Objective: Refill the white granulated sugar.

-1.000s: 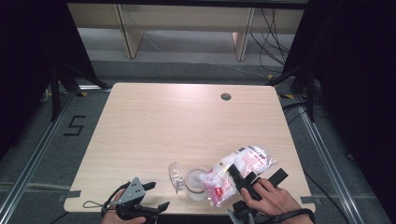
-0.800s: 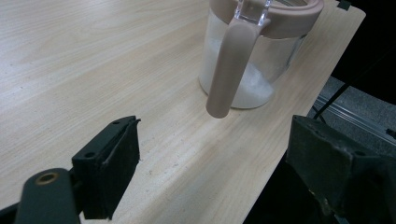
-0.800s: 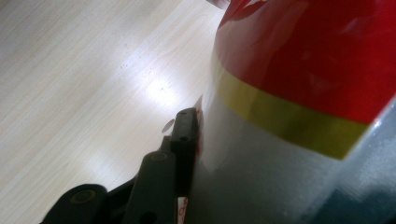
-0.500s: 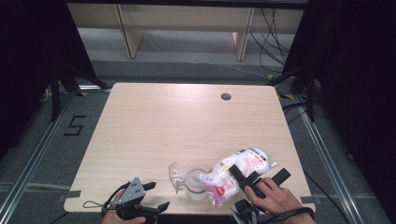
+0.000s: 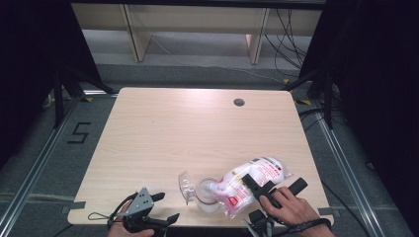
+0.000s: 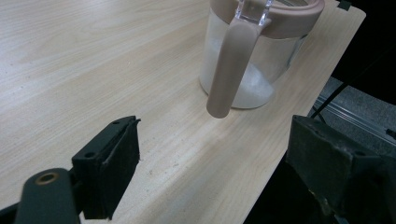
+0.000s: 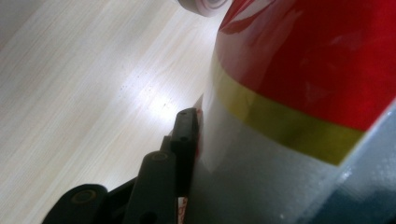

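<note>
At the near edge of the bench [image 5: 148, 143], at about seven o'clock in the high view, the left hand-held gripper [image 5: 163, 210] lies low with its jaws spread wide and nothing between them. In the left gripper view those two black jaws stand well apart over bare wood, and the jar [image 6: 254, 56] sits beyond them, clear of both pads. The jar is clear glass with a pinkish-brown rim and a handle [image 6: 229, 70] of the same colour hanging down its side; a white powder [image 6: 252, 86] lies in its bottom.

At about five o'clock the right hand-held gripper [image 5: 276, 187] is clamped on a plastic bag [image 5: 249, 185], the person's right hand [image 5: 291, 210] behind it. The bag is white with red print, lies tilted on the bench, and its lower end points at the jar's mouth [image 5: 207, 192]; whether it touches the rim cannot be told. In the right gripper view one black jaw presses flat against the bag's side, where red, yellow and pale bands run across the film.

Just beside the jar at nine o'clock stands a clear lid [image 5: 185, 185], tipped up.

Farther off, near one o'clock, a dark round hole [image 5: 239, 102] sits in the benchtop.
</note>
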Motion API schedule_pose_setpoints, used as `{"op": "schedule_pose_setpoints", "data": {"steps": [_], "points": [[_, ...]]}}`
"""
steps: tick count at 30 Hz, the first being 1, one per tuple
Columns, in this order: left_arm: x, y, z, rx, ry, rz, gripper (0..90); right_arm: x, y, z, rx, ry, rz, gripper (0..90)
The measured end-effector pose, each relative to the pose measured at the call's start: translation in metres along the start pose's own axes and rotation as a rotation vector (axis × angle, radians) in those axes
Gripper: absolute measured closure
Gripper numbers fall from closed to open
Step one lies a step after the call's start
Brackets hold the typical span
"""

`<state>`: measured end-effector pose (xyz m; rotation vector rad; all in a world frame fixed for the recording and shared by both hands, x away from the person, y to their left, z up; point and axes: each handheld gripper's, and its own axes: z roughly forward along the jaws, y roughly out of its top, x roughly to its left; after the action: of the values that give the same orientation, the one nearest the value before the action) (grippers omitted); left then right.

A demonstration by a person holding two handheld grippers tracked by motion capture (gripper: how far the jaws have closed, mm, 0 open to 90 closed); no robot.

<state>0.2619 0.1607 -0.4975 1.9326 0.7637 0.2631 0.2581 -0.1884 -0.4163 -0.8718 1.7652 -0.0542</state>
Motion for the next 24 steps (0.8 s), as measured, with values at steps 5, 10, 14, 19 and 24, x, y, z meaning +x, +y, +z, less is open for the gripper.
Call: {"op": "schedule_pose_setpoints", "data": {"steps": [5,10,14,19,24], "points": [[0.0004,0.0001,-0.0002,0.005,0.001,0.006,16.8,0.0009,-0.0003,0.0007,-0.003,0.006,0.017,69.3],[0.0006,0.0001,-0.0002,0.005,0.001,0.007,16.8,0.0029,-0.0021,0.0009,-0.004,0.005,0.067,69.4],[-0.0001,0.0001,0.0000,-0.001,0.000,0.000,16.8,0.0053,-0.0028,0.0028,-0.028,0.008,0.140,69.4],[0.0000,0.0002,0.0000,-0.001,0.000,0.001,16.8,0.0078,-0.0059,0.0042,-0.031,0.018,0.212,69.5],[0.0000,0.0002,-0.0001,-0.002,0.000,-0.001,16.8,0.0095,-0.0095,0.0062,-0.037,0.019,0.279,69.6]]}}
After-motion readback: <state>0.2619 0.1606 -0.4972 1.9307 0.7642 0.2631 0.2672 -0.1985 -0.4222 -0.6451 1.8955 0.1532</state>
